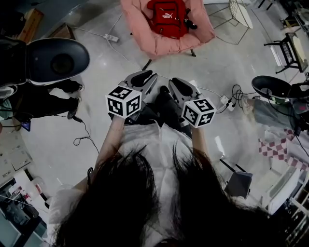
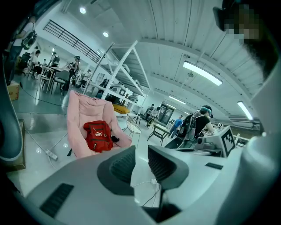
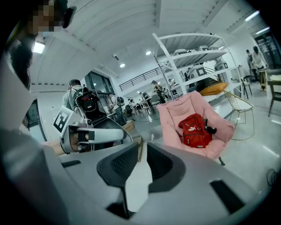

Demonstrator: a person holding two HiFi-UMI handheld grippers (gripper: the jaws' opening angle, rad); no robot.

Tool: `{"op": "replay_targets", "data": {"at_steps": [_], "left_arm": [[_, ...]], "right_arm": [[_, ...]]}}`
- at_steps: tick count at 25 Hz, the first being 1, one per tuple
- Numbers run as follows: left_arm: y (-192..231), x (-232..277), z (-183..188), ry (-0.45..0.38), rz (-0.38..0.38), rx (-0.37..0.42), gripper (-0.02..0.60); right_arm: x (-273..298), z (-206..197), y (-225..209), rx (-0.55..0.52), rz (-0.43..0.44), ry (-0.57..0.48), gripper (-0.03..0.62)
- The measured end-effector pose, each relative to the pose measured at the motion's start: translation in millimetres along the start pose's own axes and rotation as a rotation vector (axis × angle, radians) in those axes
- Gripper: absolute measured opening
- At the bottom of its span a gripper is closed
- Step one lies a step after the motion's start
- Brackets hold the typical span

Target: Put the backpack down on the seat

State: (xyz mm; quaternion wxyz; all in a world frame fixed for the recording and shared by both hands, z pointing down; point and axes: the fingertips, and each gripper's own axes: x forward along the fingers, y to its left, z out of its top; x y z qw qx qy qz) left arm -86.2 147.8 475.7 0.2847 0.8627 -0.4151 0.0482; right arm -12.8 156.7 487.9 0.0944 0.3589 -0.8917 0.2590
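Note:
A red backpack [image 1: 167, 17] rests on the seat of a pink padded chair [image 1: 140, 30] at the far side of the floor. It stands upright against the chair's back [image 2: 81, 110], as the left gripper view [image 2: 98, 136] and the right gripper view [image 3: 194, 130] both show. My left gripper [image 1: 144, 77] and right gripper [image 1: 179, 87] are held side by side in front of my body, well short of the chair. Each has a narrow gap between its jaws and nothing in it [image 2: 141, 160] [image 3: 142, 160].
A white power strip [image 1: 110, 37] with its cable lies on the floor left of the chair. A wire-frame chair [image 1: 240, 13] stands to the chair's right. A dark round dish [image 1: 53, 60] sits at the left, another [image 1: 270, 86] and cables [image 1: 227, 101] at the right. People and tables are far behind.

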Motion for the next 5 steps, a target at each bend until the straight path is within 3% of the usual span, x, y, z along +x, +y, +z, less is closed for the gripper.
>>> {"op": "replay_targets", "data": {"at_steps": [5], "left_arm": [[-7.7,3.5,-4.1,0.001,-0.004,0.013,0.097]], "right_arm": [[-9.2,-3.3,-3.7,-0.002,-0.006,-0.012,0.074]]}}
